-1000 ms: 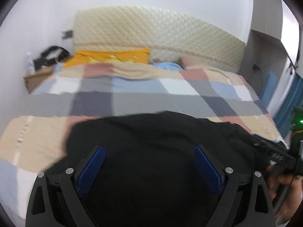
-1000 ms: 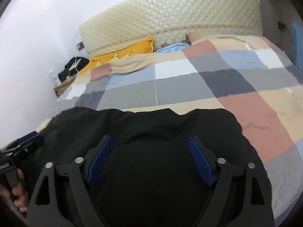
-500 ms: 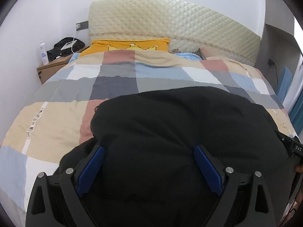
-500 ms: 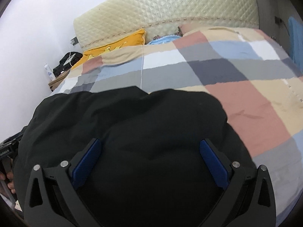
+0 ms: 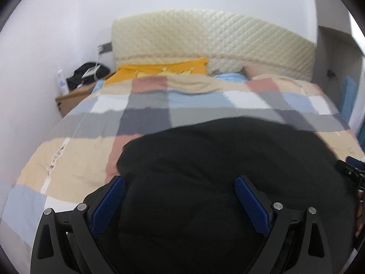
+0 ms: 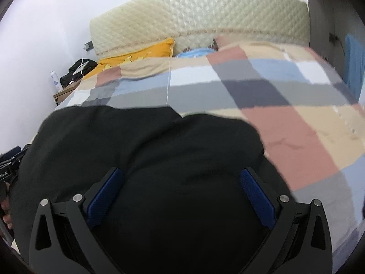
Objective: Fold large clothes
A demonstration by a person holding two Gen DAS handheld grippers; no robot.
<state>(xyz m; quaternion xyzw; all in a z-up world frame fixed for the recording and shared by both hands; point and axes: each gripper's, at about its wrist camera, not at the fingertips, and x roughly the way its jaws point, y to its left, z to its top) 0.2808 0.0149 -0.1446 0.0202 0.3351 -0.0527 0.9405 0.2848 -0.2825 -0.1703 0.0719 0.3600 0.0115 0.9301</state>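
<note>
**Black garment spread across checked bed, both grippers held wide**

A large black garment (image 5: pixel 223 159) lies in a rounded heap on the near part of a bed covered by a patchwork quilt (image 5: pixel 146 105) of grey, blue, beige and pink squares. The left gripper (image 5: pixel 180 187) hangs over the cloth with its blue-padded fingers (image 5: pixel 109 203) spread far apart, nothing pinched between them. The right gripper (image 6: pixel 182 180) is likewise wide, its pads (image 6: pixel 256 197) flanking dark fabric without closing on it. At the head of the bed sit a yellow pillow (image 5: pixel 159 70) and a quilted cream headboard (image 5: pixel 216 38). A wooden nightstand (image 5: pixel 73 97) stands at the wall, a black bag (image 5: pixel 87 75) on it.
</note>
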